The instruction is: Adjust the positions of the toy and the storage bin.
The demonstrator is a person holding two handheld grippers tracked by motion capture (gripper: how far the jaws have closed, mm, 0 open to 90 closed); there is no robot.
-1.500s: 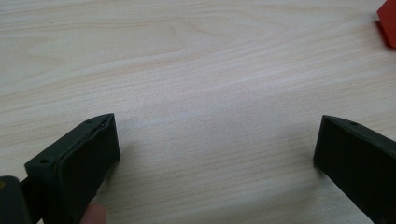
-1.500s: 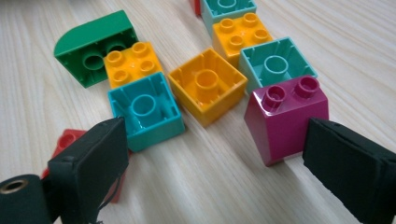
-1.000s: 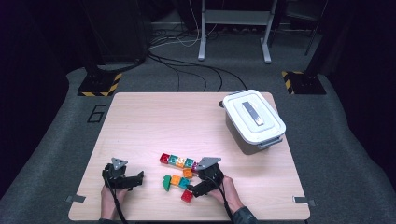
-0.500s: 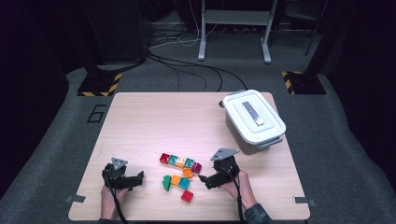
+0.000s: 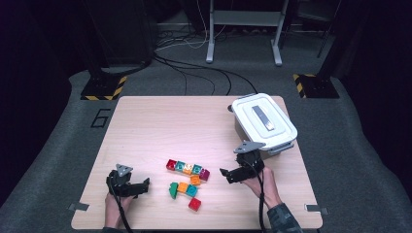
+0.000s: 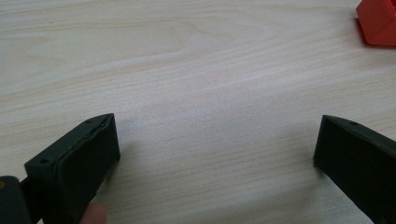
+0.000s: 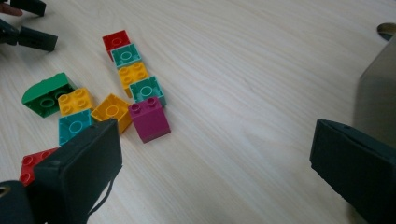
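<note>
Pale wood lies bare between the spread jaws of the left gripper [image 5: 127, 186], which rests close to the table's [image 5: 155, 121] near edge, left of the bricks [image 5: 187, 177]. The right gripper [image 5: 238, 173], jaws also wide apart and holding nothing, sits right of those bricks. Farther right stands a white box [image 5: 264, 120] at the table's edge, with open wood across the far left.

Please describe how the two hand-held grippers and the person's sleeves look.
Both grippers are black. The left gripper and the right gripper each carry a grey three-cornered plate on top and trail a thin black cable toward the person. In the gripper views, each jaw is a thick black block with small holes near its tip. At the right wrist a dark patterned sleeve shows.
</note>
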